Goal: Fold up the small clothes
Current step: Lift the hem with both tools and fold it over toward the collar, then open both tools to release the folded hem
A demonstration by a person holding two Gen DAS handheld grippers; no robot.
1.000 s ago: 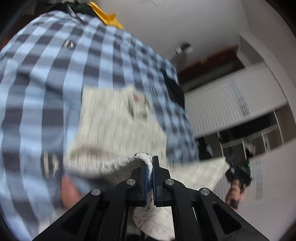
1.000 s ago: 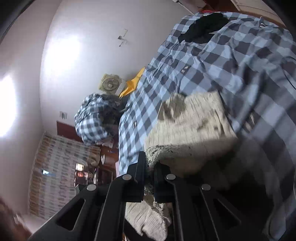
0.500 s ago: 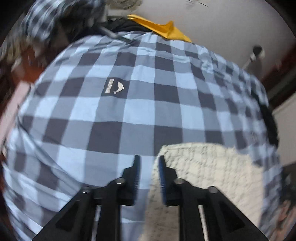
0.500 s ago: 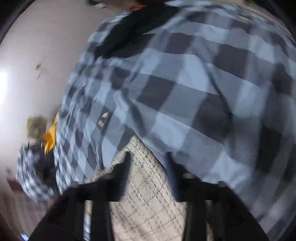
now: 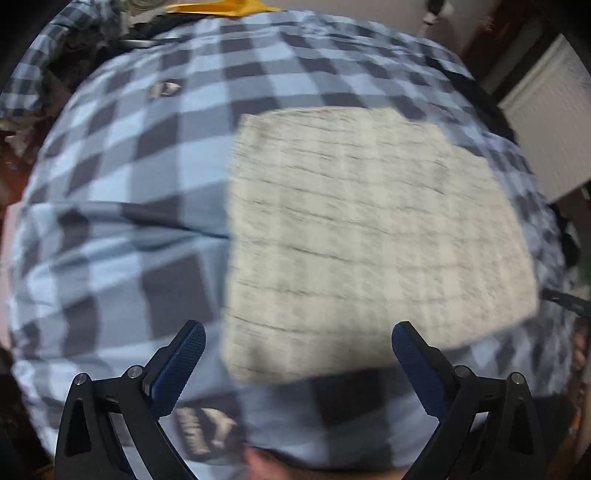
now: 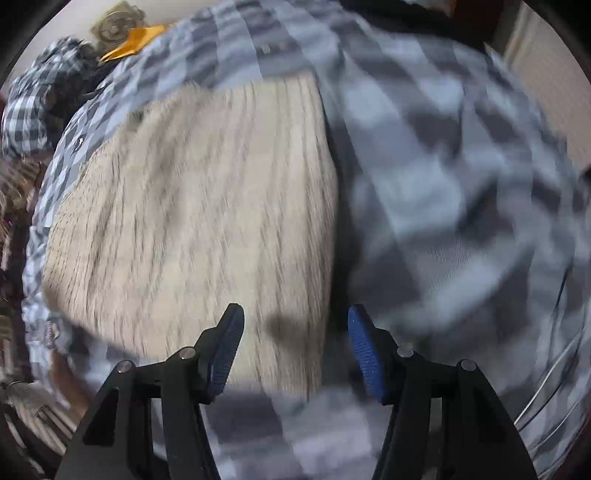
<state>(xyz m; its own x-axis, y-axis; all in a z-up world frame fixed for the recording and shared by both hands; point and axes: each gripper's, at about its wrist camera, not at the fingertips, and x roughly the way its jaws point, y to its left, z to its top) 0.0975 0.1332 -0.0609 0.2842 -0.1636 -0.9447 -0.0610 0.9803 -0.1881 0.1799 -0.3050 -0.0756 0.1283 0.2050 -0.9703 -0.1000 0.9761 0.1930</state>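
A cream knitted garment point(image 5: 369, 236) lies folded flat as a rough rectangle on a blue and grey checked sheet point(image 5: 129, 177). My left gripper point(image 5: 298, 338) hovers over its near edge, jaws opening wide, nothing between the pads. In the right wrist view the same garment point(image 6: 199, 221) fills the left half. My right gripper point(image 6: 295, 325) hangs over its right edge with jaws opening. The cloth lies below them and the pads do not press on it. Both views are blurred by motion.
A checked bundle point(image 6: 33, 107) and a yellow cloth point(image 6: 136, 40) lie at the far edge of the sheet. A white panelled cupboard point(image 5: 550, 122) stands at the right. A dark item point(image 6: 402, 11) rests on the far end of the sheet.
Both grippers let go of the cream garment and opened. The garment, held up in the air a second ago, now lies flat on the checked sheet. Both cameras tilted down towards it.
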